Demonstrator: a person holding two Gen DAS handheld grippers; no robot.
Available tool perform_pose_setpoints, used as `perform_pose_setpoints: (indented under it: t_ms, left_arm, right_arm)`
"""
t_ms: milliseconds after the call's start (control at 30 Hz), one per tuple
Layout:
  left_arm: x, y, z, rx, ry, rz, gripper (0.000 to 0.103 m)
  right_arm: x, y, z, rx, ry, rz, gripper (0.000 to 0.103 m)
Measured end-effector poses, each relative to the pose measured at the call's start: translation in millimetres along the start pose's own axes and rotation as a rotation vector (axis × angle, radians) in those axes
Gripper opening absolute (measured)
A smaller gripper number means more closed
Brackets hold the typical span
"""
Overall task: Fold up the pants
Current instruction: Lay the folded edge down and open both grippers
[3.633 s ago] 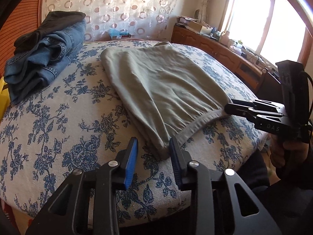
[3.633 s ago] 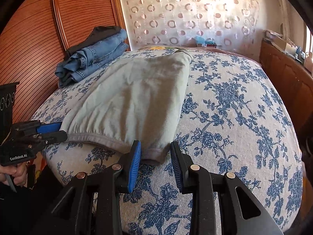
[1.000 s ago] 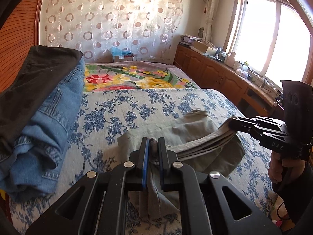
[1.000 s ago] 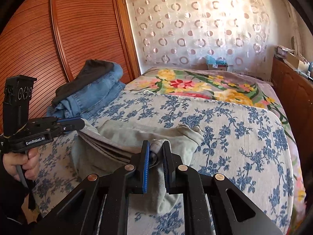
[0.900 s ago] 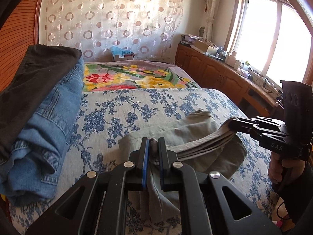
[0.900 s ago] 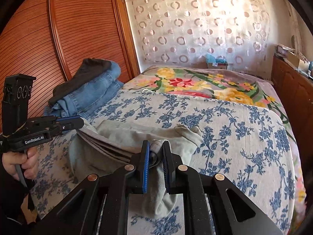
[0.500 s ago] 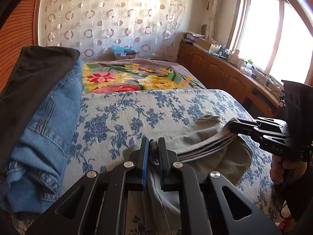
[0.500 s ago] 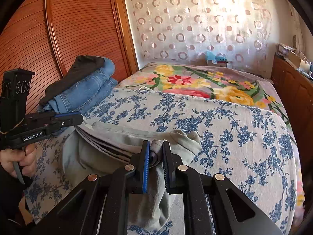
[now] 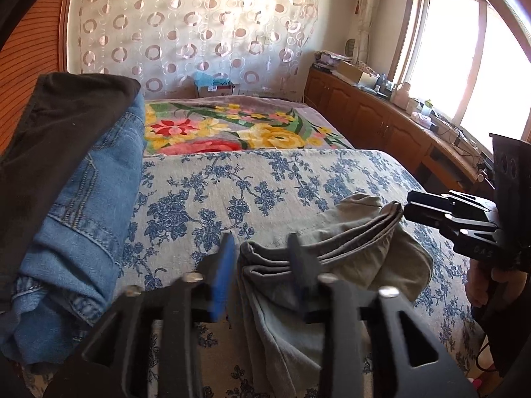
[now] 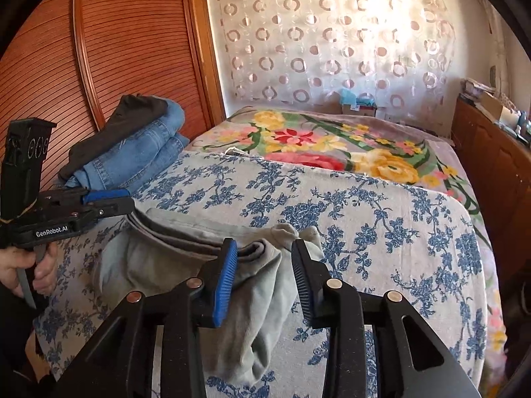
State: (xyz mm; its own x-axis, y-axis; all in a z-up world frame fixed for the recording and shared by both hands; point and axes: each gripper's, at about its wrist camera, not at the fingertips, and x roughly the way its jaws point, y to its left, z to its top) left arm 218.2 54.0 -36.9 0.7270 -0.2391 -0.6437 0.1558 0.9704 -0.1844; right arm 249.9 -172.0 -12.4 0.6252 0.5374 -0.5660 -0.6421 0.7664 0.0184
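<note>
Pants: grey-green pants (image 9: 358, 248) lie bunched and folded over on the near part of the bed, their layered edge stretched between the two claws.
Left claw: the left claw (image 9: 262, 258) stands with fingers apart, one on each side of the pants' left end; the cloth sits between them, unclamped.
Right claw: the right claw (image 10: 264, 272) also stands apart, the pants' right end (image 10: 252, 265) in the gap and drooping down toward the near edge.
Left hand: the left hand (image 10: 30, 268) grips its handle at the near left.
Bed: a blue-flowered cover (image 10: 381, 232) carries the pants; a bright floral blanket (image 10: 332, 146) lies at the far end.
Left side: folded jeans (image 9: 83, 219) with a dark garment (image 9: 49, 122) on top, just beside the left claw, against a wooden slatted door (image 10: 116, 49).
Far wall: a circle-patterned curtain (image 9: 199, 33).
Right side: wooden cabinets (image 9: 365, 116) under a bright window (image 9: 464, 49).
</note>
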Motion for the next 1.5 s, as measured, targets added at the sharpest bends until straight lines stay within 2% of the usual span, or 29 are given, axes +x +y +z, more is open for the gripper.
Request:
perform_pose_setpoints:
  t_ms: [33,133,300,533,600,633,700,767,867,967,1067,1200,1333,1400,1467,1500]
  left_arm:
    - [-2,0,-1,0.000,-0.007,-0.006,0.053]
    - [-5,-1,-4,0.014,0.000,-0.013,0.058]
    - [3,1,-11,0.010,0.043,-0.031,0.058]
    - [23,2,-10,0.019,0.099,-0.041,0.058]
    - [28,0,-9,0.032,0.108,-0.037,0.053]
    - [31,-1,-9,0.037,0.116,-0.041,0.044]
    - [32,-2,-9,0.051,0.116,-0.037,0.035]
    - [31,-4,-7,0.071,0.105,-0.030,0.021]
    - [26,-4,-3,0.074,0.085,-0.039,0.015]
    - [21,-6,2,0.079,0.048,-0.030,0.014]
    - [16,-3,10,0.057,0.001,0.025,0.014]
    - [20,3,11,0.034,0.023,0.016,0.014]
    - [20,3,7,0.032,0.048,0.019,0.017]
    - [18,3,5,0.025,0.053,0.019,0.027]
    - [14,2,3,0.026,0.046,0.014,0.047]
    - [11,0,1,0.028,0.041,0.009,0.052]
  right_arm:
    - [-1,1,-1,-0.007,0.002,0.003,0.037]
    - [0,3,-5,-0.031,0.018,0.019,0.041]
    - [17,1,-2,-0.048,0.071,0.027,0.043]
    - [29,-4,5,-0.058,0.097,0.057,0.043]
    - [29,-6,6,-0.052,0.099,0.063,0.034]
    - [29,-6,7,-0.051,0.098,0.067,0.021]
    - [30,-8,8,-0.050,0.094,0.068,0.016]
    - [29,-10,9,-0.040,0.082,0.075,0.012]
    - [27,-11,9,-0.022,0.060,0.053,0.012]
    - [24,-10,9,-0.011,0.027,0.032,0.011]
    - [21,-10,8,0.001,0.004,-0.013,0.009]
    - [22,-15,6,0.027,0.021,-0.044,0.009]
    - [15,-12,4,0.026,0.022,-0.034,0.009]
    - [9,-9,3,0.029,0.019,-0.022,0.009]
    - [2,-8,1,0.035,0.021,-0.010,0.009]
    - [-2,-8,-1,0.034,0.023,-0.010,0.009]
